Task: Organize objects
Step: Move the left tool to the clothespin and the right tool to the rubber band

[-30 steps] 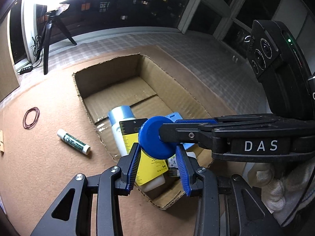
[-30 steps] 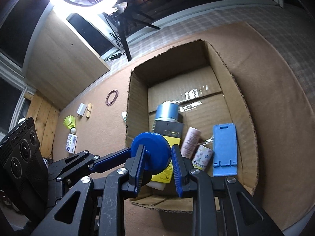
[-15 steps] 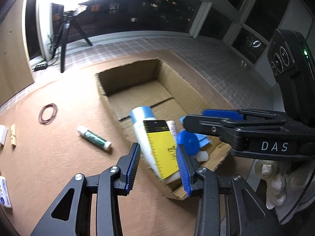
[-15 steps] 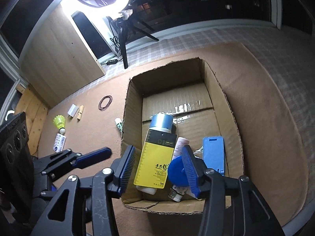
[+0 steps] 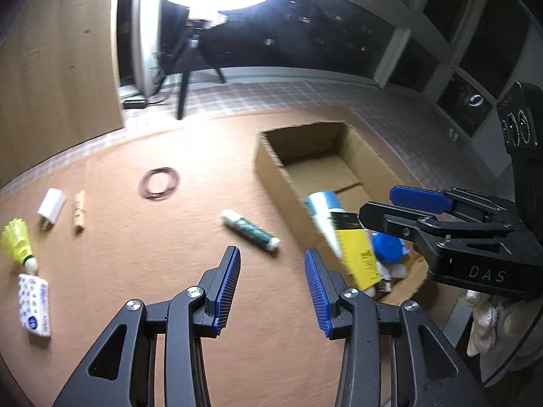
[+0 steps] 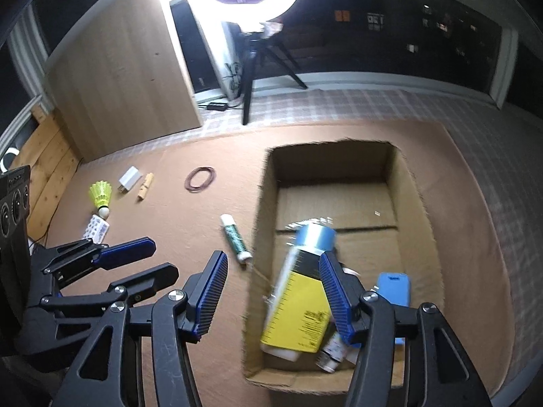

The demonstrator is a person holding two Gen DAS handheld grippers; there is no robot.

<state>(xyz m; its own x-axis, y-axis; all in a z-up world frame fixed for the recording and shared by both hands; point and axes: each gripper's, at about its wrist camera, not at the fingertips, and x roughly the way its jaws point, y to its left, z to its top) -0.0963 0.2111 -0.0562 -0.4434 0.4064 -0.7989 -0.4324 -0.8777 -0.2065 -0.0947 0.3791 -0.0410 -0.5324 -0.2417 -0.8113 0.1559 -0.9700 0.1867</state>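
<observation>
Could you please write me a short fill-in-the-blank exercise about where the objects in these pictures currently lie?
1. The yellow-labelled bottle with the light blue cap lies inside the ____ box.
2. The white and green glue stick lies on the ____ mat, outside the box.
3. The yellow shuttlecock lies beside a patterned ____ packet.
4. The left gripper holds ____ between its jaws.

Missing words: cardboard; brown; white; nothing
</observation>
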